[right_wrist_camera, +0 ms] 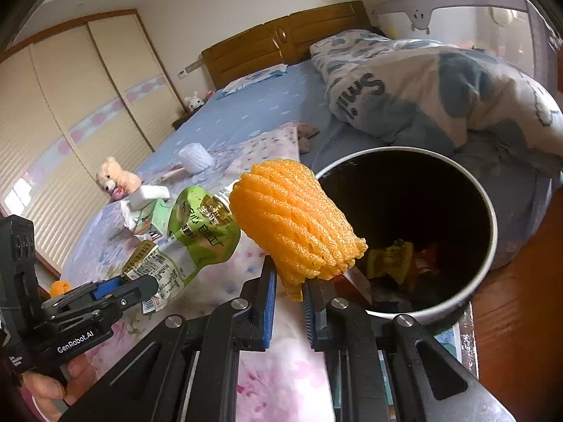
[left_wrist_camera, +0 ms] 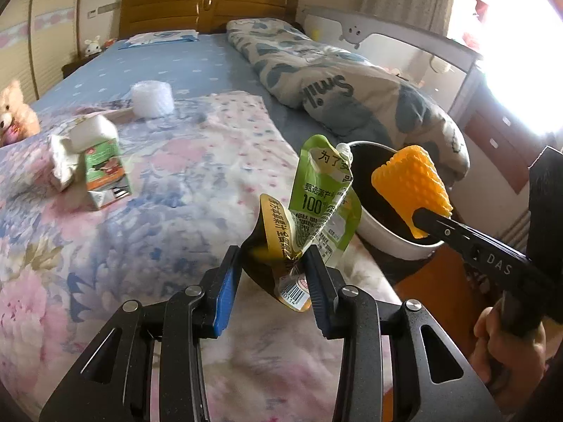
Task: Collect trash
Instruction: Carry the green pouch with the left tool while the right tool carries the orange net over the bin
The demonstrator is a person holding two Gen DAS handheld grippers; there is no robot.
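Both grippers clamped, side by side

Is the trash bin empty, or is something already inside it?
Not empty. In the right wrist view, the trash bin already holds crumpled yellow and orange pieces at its dark bottom; what they are cannot be told.

Teddy bear on floral blanket (left edge); wooden headboard.

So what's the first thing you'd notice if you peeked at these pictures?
The bright orange foam net, pinched in the right gripper by the rim of the white trash bin beside the bed. Next, the crumpled green drink pouch clamped in the left gripper above the flowery blanket. Farther back on the blanket, a green carton waits near a teddy bear.
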